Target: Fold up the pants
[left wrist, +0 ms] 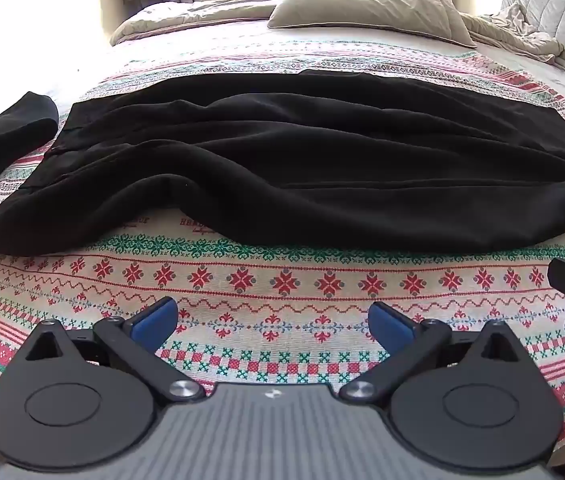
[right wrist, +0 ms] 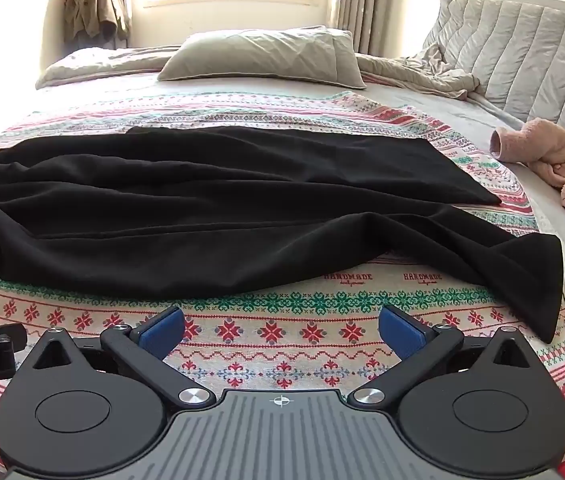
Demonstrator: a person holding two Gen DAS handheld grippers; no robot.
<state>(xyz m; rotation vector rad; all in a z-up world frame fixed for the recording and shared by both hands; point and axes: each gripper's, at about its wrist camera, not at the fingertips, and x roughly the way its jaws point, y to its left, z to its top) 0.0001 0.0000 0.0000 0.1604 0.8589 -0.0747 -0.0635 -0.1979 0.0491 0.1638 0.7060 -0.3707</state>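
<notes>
Black pants (left wrist: 282,160) lie spread sideways across a patterned red, green and white blanket (left wrist: 274,280) on a bed, wrinkled, one leg over the other. In the right wrist view the pants (right wrist: 222,216) end at the right in a leg hem (right wrist: 538,288) near the blanket's edge. My left gripper (left wrist: 273,318) hovers over the blanket just short of the pants' near edge, its blue pads wide apart with nothing between them. My right gripper (right wrist: 281,326) stands the same way, open and empty, in front of the pants. Each gripper shows at the other view's side edge.
A second black garment (left wrist: 6,136) lies at the left of the bed. A pillow (right wrist: 258,56) and a rumpled quilt (right wrist: 422,72) lie at the far side. A pink fluffy garment (right wrist: 554,164) rests at the right by a padded headboard (right wrist: 522,60).
</notes>
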